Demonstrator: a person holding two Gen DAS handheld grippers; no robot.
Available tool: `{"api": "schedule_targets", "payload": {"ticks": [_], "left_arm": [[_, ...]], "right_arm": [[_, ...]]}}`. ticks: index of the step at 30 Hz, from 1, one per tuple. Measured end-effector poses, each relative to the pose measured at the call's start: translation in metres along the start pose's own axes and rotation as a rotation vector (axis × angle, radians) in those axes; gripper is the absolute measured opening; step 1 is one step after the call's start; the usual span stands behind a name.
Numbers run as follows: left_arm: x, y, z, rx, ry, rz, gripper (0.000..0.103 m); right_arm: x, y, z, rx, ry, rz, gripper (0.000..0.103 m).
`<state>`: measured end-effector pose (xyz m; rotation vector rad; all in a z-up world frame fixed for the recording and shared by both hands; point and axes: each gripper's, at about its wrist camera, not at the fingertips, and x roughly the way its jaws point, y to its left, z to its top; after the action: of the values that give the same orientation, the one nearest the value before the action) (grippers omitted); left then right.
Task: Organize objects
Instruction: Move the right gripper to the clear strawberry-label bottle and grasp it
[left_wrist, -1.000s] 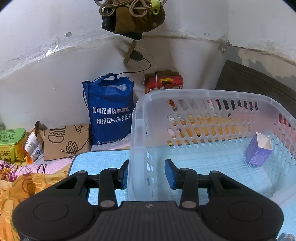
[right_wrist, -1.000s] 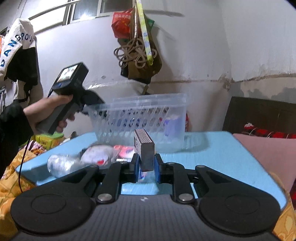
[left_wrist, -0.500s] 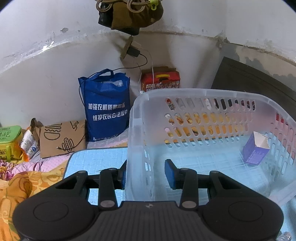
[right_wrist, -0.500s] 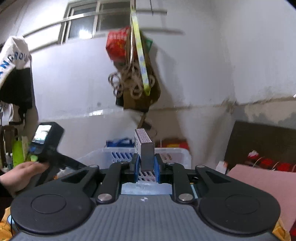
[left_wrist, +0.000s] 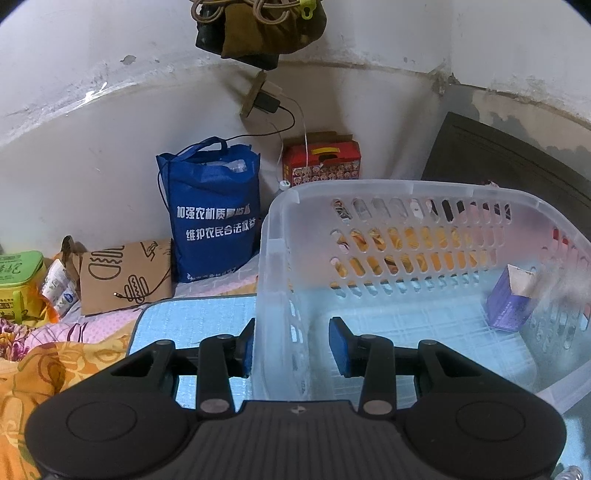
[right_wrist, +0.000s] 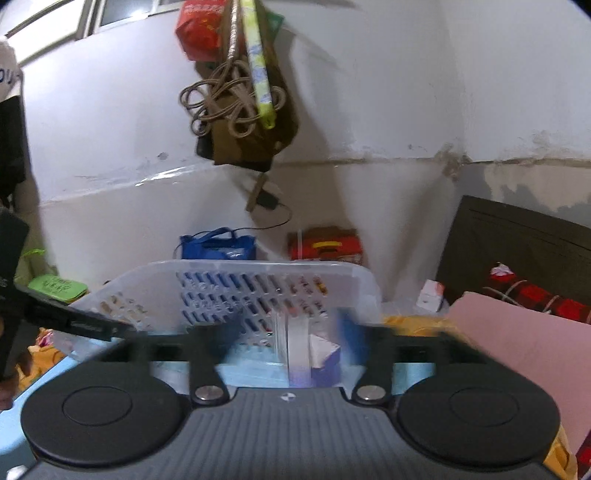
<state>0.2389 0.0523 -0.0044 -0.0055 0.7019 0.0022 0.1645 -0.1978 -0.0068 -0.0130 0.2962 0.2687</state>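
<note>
Left gripper (left_wrist: 291, 345) clamps the near wall of the clear basket (left_wrist: 388, 192), one pad inside, one outside. Right gripper (right_wrist: 288, 332) jaws are opening, blurred, with a pale blurred box (right_wrist: 295, 347) between them, free of the pads. A purple carton (left_wrist: 511, 301) rests inside the basket on the blue mat (left_wrist: 192, 314).

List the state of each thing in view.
Basket, upright on mat, gripped at its near wall.
Left gripper, shut on basket.
Right gripper, jaws opening, pressing nothing.
Box, blurred, loose between them.
Carton, inside basket, top torn open.
Blue bag, upright, open.
</note>
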Motion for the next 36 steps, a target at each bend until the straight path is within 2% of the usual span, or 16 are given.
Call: {"api": "schedule_targets", "payload": {"ticks": [2,5,9,15,17,18,24,30,36], "left_arm": [[0.001,0.000,0.000,0.003,0.002,-0.003,0.044],[0.001,0.001,0.001,0.003,0.002,-0.003,0.044],[0.001,0.001,0.000,0.006,-0.003,-0.005,0.044],[0.000,0.001,-0.002,0.006,-0.012,-0.002,0.044],[0.000,0.001,-0.003,0.006,-0.015,0.001,0.044],[0.000,0.001,-0.003,0.006,-0.016,0.002,0.044],[-0.001,0.001,-0.004,0.006,-0.015,0.002,0.045],[-0.001,0.001,-0.004,0.006,-0.018,0.002,0.045],[-0.002,0.001,-0.004,0.006,-0.018,0.003,0.045]], "right_arm": [[-0.012,-0.002,-0.002,-0.006,-0.049,-0.010,0.103],[-0.033,-0.005,-0.005,-0.003,-0.060,-0.017,0.103],[-0.068,-0.009,-0.033,0.029,-0.081,-0.022,0.103],[-0.088,-0.001,-0.094,0.038,0.039,0.033,0.102],[-0.087,0.001,-0.107,0.076,0.076,0.043,0.088],[-0.087,0.004,-0.113,0.084,0.094,0.050,0.087],[-0.080,0.011,-0.121,0.098,0.114,0.067,0.087],[-0.083,0.027,-0.123,0.029,0.098,0.074,0.087],[-0.072,0.039,-0.125,-0.004,0.123,0.078,0.088]]}}
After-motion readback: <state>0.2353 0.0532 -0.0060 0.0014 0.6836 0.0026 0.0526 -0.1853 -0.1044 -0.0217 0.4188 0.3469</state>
